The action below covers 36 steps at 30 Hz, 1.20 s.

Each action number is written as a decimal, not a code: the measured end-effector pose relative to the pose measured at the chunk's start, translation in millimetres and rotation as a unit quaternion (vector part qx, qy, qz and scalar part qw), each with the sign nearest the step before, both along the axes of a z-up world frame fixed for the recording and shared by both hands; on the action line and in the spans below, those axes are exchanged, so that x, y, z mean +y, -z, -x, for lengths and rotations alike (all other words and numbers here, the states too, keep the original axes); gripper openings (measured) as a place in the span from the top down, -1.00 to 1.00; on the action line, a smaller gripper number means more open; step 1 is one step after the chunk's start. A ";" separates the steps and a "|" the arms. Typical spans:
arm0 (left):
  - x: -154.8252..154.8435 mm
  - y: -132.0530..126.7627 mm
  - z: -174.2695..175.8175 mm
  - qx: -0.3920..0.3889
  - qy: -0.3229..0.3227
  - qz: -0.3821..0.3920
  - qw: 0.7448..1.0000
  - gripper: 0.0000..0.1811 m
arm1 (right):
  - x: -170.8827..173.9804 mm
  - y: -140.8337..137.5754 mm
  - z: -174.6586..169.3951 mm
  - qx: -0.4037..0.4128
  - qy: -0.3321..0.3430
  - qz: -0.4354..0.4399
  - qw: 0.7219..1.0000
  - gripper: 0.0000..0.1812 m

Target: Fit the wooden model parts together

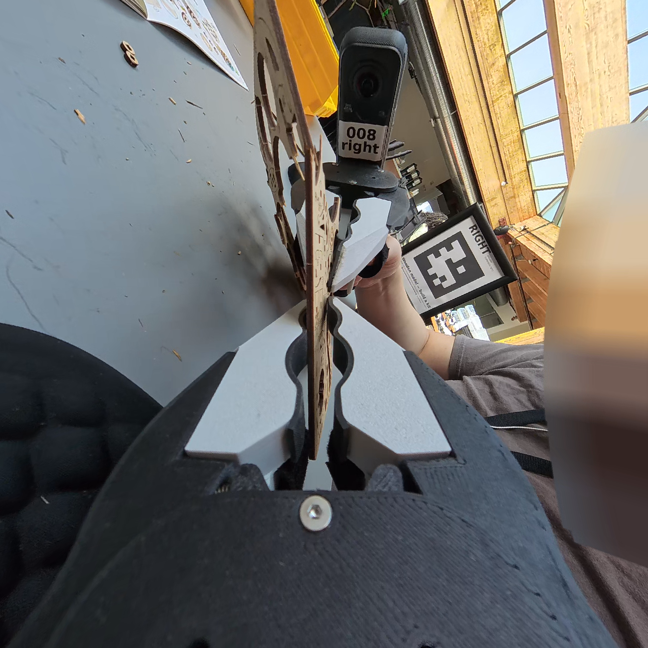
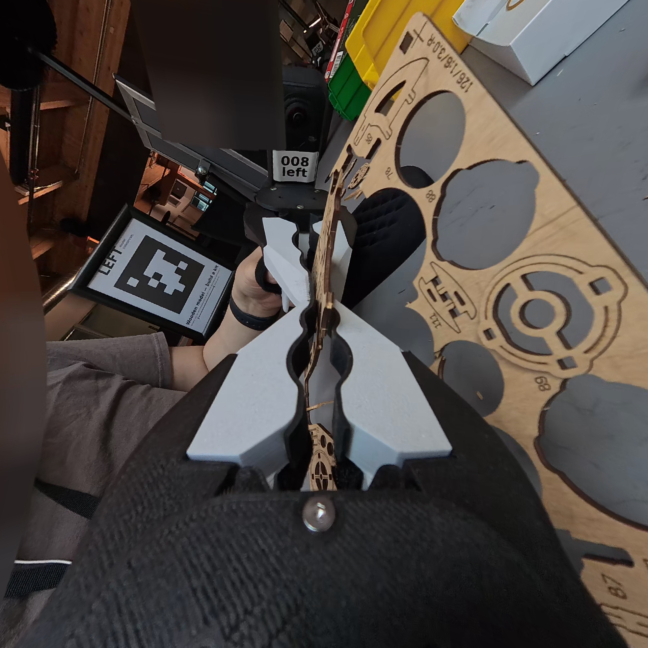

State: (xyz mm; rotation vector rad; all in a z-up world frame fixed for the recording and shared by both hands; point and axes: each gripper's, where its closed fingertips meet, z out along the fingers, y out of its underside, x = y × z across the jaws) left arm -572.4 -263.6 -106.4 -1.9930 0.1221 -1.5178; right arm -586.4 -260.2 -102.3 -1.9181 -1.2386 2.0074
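the left gripper [image 1: 318, 350] is pinched on a thin laser-cut wooden part [image 1: 317, 378] held edge-on between its fingers. just beyond, tip to tip with it, the right gripper [image 1: 329, 245] is clamped on the same part or one pressed against it; i cannot tell which. to seat the joint well, keep both pieces in one plane and push straight, no twisting, since thin ply may snap. farther off, the punched-out wooden sheet [image 2: 526, 245] leans over the grey tabletop [image 1: 122, 175], with a yellow bin [image 1: 308, 52] behind.
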 end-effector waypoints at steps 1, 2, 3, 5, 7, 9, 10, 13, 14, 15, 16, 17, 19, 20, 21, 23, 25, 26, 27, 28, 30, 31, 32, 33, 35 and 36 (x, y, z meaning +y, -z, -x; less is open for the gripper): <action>0.2 0.3 0.1 0.001 -0.001 0.000 1.000 0.95 | 0.1 0.5 0.2 -0.001 0.000 -0.001 1.000 0.97; 0.1 0.2 0.0 0.002 -0.001 0.000 1.000 0.95 | 0.2 0.3 0.0 -0.001 0.000 -0.002 1.000 0.97; -0.4 -0.7 -0.3 -0.001 0.002 -0.002 1.000 0.96 | -0.1 -0.3 -0.1 0.000 -0.001 -0.001 1.000 0.96; -1.5 -2.4 -0.9 -0.011 0.007 0.000 1.000 0.98 | -0.5 -0.8 -0.3 0.000 -0.003 -0.002 1.000 0.96; -2.0 -3.5 -1.1 -0.019 0.011 0.002 1.000 0.99 | -0.7 -0.9 -0.2 -0.001 -0.004 -0.001 1.000 0.94; -1.8 -2.7 -0.7 -0.021 0.011 0.008 1.000 0.99 | -0.1 0.1 0.0 -0.003 -0.003 -0.001 1.000 0.94; -1.5 -1.9 -0.4 -0.024 0.011 0.013 1.000 1.00 | 0.2 0.8 0.2 -0.004 -0.003 -0.001 1.000 0.95; -1.1 -3.0 0.0 -0.031 0.012 0.016 0.999 1.00 | 0.3 -1.1 0.2 0.001 -0.006 0.007 1.000 0.96; -0.6 -2.7 0.4 -0.030 0.010 0.016 0.999 0.99 | 0.5 -0.9 0.4 0.001 -0.005 0.005 1.000 0.96; -0.2 -2.1 0.8 -0.030 0.009 0.017 0.999 0.98 | 0.9 -0.5 0.7 0.000 -0.004 0.003 1.000 0.97; -0.3 -2.0 0.7 -0.030 0.009 0.018 0.999 0.99 | 0.7 -0.3 0.7 0.000 -0.004 0.003 1.000 0.96; -0.7 -2.2 0.5 -0.030 0.011 0.018 0.999 0.99 | 0.4 -0.4 0.7 0.001 -0.005 0.004 1.000 0.96; -0.6 -2.3 0.6 -0.033 0.012 0.020 0.999 0.99 | 0.8 0.3 0.7 0.001 -0.005 0.003 1.000 0.95; -0.4 -2.1 0.6 -0.034 0.012 0.021 0.999 0.99 | 1.0 0.7 0.8 0.001 -0.005 0.002 1.000 0.95; -0.6 -2.3 0.5 -0.035 0.013 0.022 0.999 1.00 | 0.8 0.5 0.7 0.002 -0.006 0.003 1.000 0.95; -1.1 -2.7 0.3 -0.039 0.016 0.023 0.999 1.00 | 0.1 0.2 0.4 0.003 -0.009 0.006 1.000 0.95; -1.0 -1.8 0.2 -0.040 0.017 0.028 0.999 0.99 | 0.1 1.2 0.4 0.001 -0.009 0.003 1.000 0.96; -0.7 -0.9 0.3 -0.040 0.016 0.032 0.999 0.98 | 0.3 2.4 0.6 -0.002 -0.008 -0.002 1.000 0.95; -0.1 0.7 0.2 -0.038 0.016 0.037 0.998 0.98 | 1.2 4.6 1.0 -0.008 -0.005 -0.009 1.000 0.95; 0.6 2.3 0.2 -0.035 0.014 0.041 0.998 0.97 | 1.0 6.2 1.3 -0.012 -0.004 -0.016 1.000 0.94; 0.9 3.2 0.0 -0.032 0.013 0.043 0.998 0.98 | 0.5 6.9 1.5 -0.013 -0.005 -0.022 1.000 0.93; 0.6 3.6 -0.3 -0.028 0.013 0.041 0.999 0.99 | 0.0 7.9 0.9 -0.016 -0.008 -0.021 1.000 0.93; -0.5 4.0 -1.2 -0.022 0.016 0.037 0.999 0.99 | -0.8 8.3 0.2 -0.016 -0.012 -0.019 1.000 0.94; -1.3 3.8 -2.0 -0.019 0.019 0.032 0.999 1.00 | -1.3 7.9 -0.5 -0.013 -0.015 -0.015 1.000 0.94; -1.7 3.2 -2.4 -0.019 0.020 0.029 0.999 0.99 | -1.7 6.8 -0.4 -0.007 -0.017 -0.004 1.000 0.94; -2.3 2.3 -2.6 -0.023 0.023 0.029 0.999 0.99 | -2.3 5.5 -0.6 -0.002 -0.019 0.002 1.000 0.96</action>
